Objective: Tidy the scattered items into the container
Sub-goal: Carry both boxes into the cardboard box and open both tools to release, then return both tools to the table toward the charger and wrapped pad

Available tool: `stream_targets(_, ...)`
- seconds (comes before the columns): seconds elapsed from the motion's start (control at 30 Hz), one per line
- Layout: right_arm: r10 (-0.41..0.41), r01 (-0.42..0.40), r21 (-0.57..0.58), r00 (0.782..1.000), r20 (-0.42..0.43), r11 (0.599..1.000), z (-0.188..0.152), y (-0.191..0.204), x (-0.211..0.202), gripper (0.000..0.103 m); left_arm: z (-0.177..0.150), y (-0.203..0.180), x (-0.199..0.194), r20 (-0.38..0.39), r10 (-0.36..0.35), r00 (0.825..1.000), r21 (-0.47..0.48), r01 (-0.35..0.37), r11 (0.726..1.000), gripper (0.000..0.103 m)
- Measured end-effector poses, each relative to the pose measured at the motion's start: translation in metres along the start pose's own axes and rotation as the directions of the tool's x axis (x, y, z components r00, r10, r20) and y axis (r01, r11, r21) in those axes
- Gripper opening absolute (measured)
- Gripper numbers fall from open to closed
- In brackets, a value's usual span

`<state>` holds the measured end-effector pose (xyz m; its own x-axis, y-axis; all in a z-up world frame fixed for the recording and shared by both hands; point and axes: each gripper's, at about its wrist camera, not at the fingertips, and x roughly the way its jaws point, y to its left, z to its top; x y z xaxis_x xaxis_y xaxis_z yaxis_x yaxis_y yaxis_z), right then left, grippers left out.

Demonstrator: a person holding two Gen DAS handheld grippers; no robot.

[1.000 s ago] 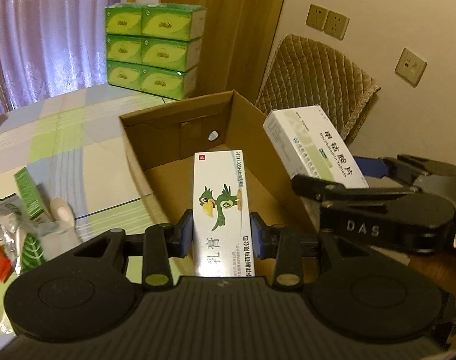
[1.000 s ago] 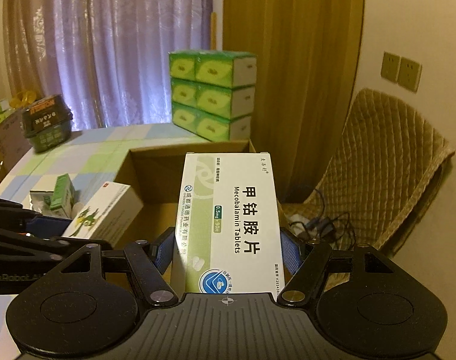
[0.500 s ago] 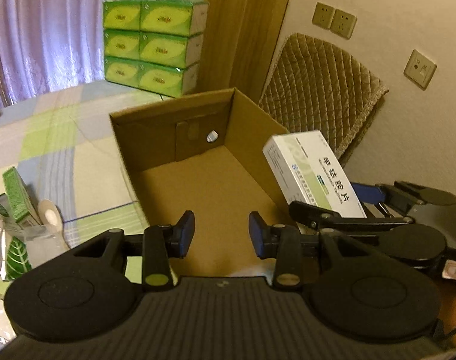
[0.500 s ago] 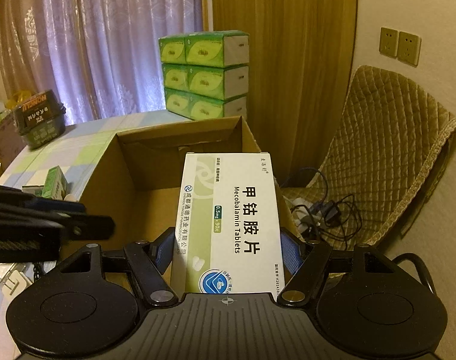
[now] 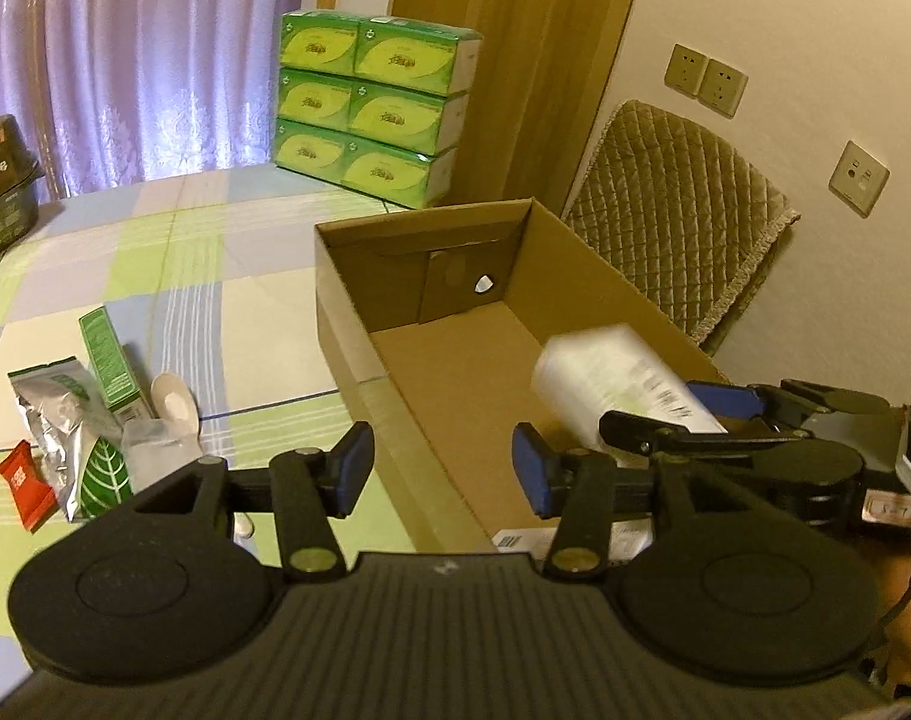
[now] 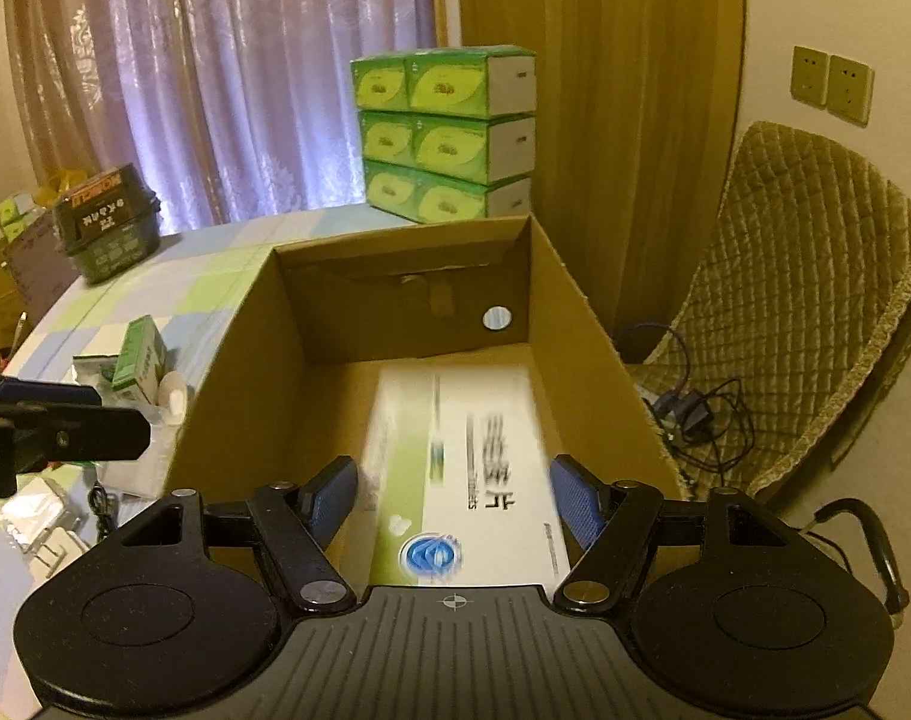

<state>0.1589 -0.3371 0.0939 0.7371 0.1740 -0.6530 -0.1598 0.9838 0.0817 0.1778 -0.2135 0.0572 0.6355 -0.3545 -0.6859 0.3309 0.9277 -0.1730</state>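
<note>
loose packets [image 5: 77, 420] on surface left of cardboard box [image 5: 359, 330]: light, crinkly, pinch by flat faces | left gripper [image 5: 440, 468] spread wide, empty | tablet carton [image 6: 473, 468] blurred inside box, stiff, light | right gripper [image 6: 455, 501] parted, clear of carton

Cardboard box [image 5: 359, 330] far half bare (tablet box [image 6: 461, 468] blurred near end)

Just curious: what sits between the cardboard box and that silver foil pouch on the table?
A slim green carton and a small white spoon, seen in the left wrist view.
</note>
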Motion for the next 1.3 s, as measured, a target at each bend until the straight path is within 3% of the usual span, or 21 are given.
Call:
stream_targets(0.03, 0.001, -0.001, 0.003, 1.000, 0.010, 1.000, 0.001, 0.001, -0.002, 0.090, -0.001, 0.002, -0.001, 0.000, 0.000, 1.000, -0.005, 0.000, 1.000, 0.046)
stream_targets(0.27, -0.008, 0.007, 0.013, 1.000, 0.027, 1.000, 0.003, 0.004, -0.013, 0.090, -0.013, 0.014, -0.010, -0.002, 0.013, 1.000, -0.028, -0.013, 1.000, 0.049)
stream_targets(0.5, 0.013, -0.014, 0.017, 0.998, 0.054, 1.000, 0.000, 0.022, -0.036, 0.090, -0.034, 0.032, -0.028, -0.004, 0.046, 0.999, -0.054, -0.046, 0.997, 0.060)
stream_targets(0.57, 0.026, -0.027, 0.012, 0.998, 0.062, 1.000, -0.001, 0.031, -0.042, 0.090, -0.040, 0.038, -0.034, -0.004, 0.057, 0.998, -0.061, -0.057, 0.996, 0.062)
stream_targets(0.63, 0.045, -0.045, 0.005, 0.997, 0.069, 0.999, -0.002, 0.041, -0.049, 0.090, -0.047, 0.045, -0.043, 0.007, 0.077, 0.997, -0.065, -0.076, 0.995, 0.076)
stream_targets(0.7, 0.066, -0.065, -0.009, 0.995, 0.071, 0.998, -0.003, 0.053, -0.056, 0.090, -0.054, 0.052, -0.053, 0.026, 0.087, 0.996, -0.069, -0.085, 0.994, 0.083)
stream_targets(1.07, 0.181, -0.174, -0.099, 0.982, 0.062, 0.980, -0.017, 0.128, -0.074, 0.090, -0.103, 0.106, -0.110, 0.037, 0.196, 0.980, -0.067, -0.193, 0.979, 0.102)
stream_targets(1.3, 0.239, -0.236, -0.149, 0.971, 0.004, 0.960, -0.034, 0.168, -0.065, 0.090, -0.136, 0.156, -0.132, -0.010, 0.232, 0.973, -0.160, -0.231, 0.960, 0.102)
